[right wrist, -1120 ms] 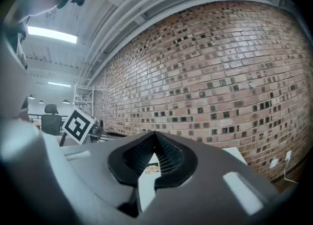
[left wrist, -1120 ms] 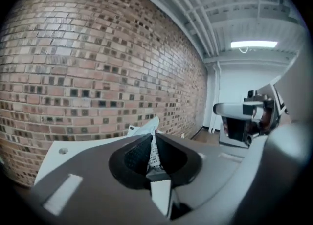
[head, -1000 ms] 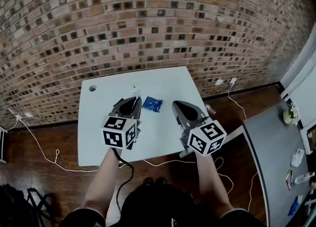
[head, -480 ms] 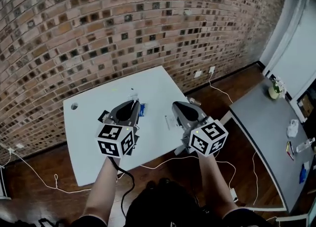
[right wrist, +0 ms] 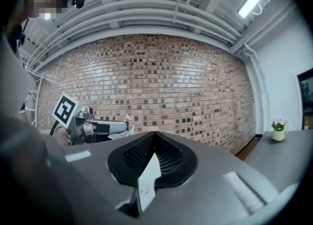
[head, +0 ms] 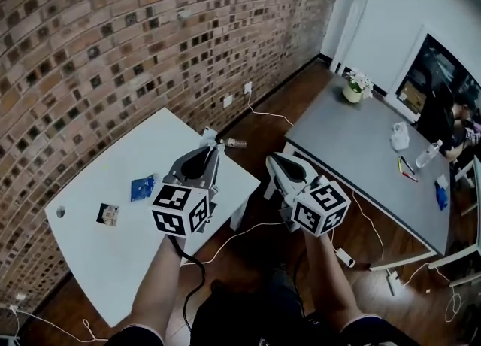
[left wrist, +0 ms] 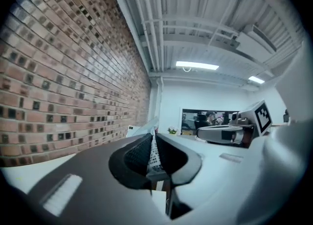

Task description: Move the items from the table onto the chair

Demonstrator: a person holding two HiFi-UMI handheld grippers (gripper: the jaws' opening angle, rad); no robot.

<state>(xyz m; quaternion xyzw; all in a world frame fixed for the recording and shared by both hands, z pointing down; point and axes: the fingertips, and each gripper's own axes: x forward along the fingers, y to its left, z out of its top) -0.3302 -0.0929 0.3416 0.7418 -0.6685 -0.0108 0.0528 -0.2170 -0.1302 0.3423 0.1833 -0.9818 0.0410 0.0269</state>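
A light, crinkly sachet [left wrist: 153, 156] is pinched in the closed left gripper [head: 213, 149] and a thin, probably floppy white slip [right wrist: 146, 177] in the closed right gripper [right wrist: 154, 138], both held by the table [head: 113, 262] corner, where a blue packet [head: 142, 187] and a card [head: 107, 214], likely best taken by an edge, are left.

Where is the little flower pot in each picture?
Head view: pot, upper right, on the grey table's far corner.
Left gripper view: pot, tiny, centre, just right of the jaws' tips.
Right gripper view: pot, right edge, on the table.
Shared landmark: the brick wall.
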